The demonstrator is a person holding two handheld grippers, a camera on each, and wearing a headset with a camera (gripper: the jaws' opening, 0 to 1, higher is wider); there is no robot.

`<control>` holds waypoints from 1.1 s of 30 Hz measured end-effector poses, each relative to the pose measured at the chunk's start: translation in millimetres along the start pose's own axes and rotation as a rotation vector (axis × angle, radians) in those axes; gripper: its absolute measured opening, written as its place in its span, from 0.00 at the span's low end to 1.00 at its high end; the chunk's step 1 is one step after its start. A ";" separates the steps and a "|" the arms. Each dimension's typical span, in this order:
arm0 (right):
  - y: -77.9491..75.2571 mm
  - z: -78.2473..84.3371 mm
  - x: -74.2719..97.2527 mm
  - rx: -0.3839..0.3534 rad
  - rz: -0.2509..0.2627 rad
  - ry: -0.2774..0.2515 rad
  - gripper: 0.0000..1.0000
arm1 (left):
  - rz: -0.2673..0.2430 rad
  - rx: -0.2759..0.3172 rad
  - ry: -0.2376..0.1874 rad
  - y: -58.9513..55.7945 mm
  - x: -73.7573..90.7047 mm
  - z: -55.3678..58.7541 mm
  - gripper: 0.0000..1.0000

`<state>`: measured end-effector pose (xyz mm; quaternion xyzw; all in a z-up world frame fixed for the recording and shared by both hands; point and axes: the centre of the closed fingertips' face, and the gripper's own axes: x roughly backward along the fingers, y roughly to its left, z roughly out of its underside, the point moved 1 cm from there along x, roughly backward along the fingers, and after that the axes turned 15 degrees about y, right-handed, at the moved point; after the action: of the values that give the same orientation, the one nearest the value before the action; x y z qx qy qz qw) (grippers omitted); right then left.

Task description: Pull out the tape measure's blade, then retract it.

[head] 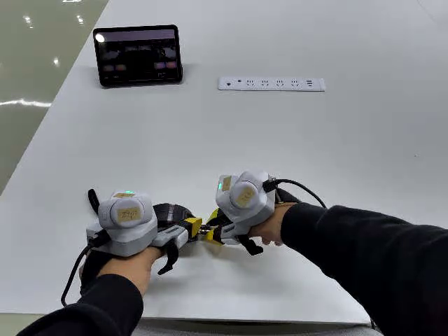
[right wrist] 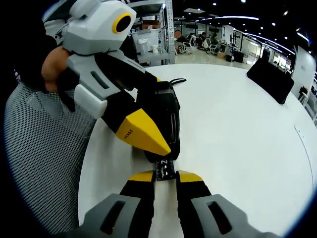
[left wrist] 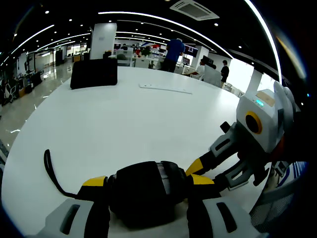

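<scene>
The black tape measure (left wrist: 148,191) lies on the white table (head: 294,147) near its front edge, and my left gripper (left wrist: 148,180) is shut on its body, with the yellow fingertips (left wrist: 94,181) on either side. In the head view the case (head: 170,212) shows between my two hands. My right gripper (right wrist: 165,176) is shut on the blade's tip (right wrist: 165,170), which sticks a short way out of the case (right wrist: 166,111). The two grippers nearly touch: left gripper (head: 183,224), right gripper (head: 210,231). The tape measure's black wrist strap (left wrist: 49,168) curls out on the table.
A dark tablet (head: 138,54) stands at the far left of the table, and a white power strip (head: 271,84) lies at the far middle. A mesh chair (right wrist: 44,158) is beside the front edge. People stand far behind the table.
</scene>
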<state>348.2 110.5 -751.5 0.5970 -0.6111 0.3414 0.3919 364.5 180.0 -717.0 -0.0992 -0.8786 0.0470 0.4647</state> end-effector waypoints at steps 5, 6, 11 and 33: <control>-0.8 1.4 -0.3 -0.006 0.001 -0.008 0.12 | 0.002 0.004 0.000 -0.1 -0.2 0.0 0.59; -0.6 1.3 -0.3 -0.001 0.003 -0.006 0.11 | 0.003 0.005 0.000 0.0 -0.2 0.0 0.59; 0.0 -3.3 -2.4 -0.004 -0.003 -0.010 0.10 | 0.005 0.009 0.001 0.2 0.2 0.5 0.59; 0.7 -13.4 -6.7 0.009 -0.007 -0.018 0.10 | 0.009 0.011 0.001 1.9 0.5 -0.5 0.59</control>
<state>348.3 125.5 -751.2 0.6041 -0.6109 0.3375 0.3848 364.9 181.9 -716.7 -0.1007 -0.8775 0.0539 0.4657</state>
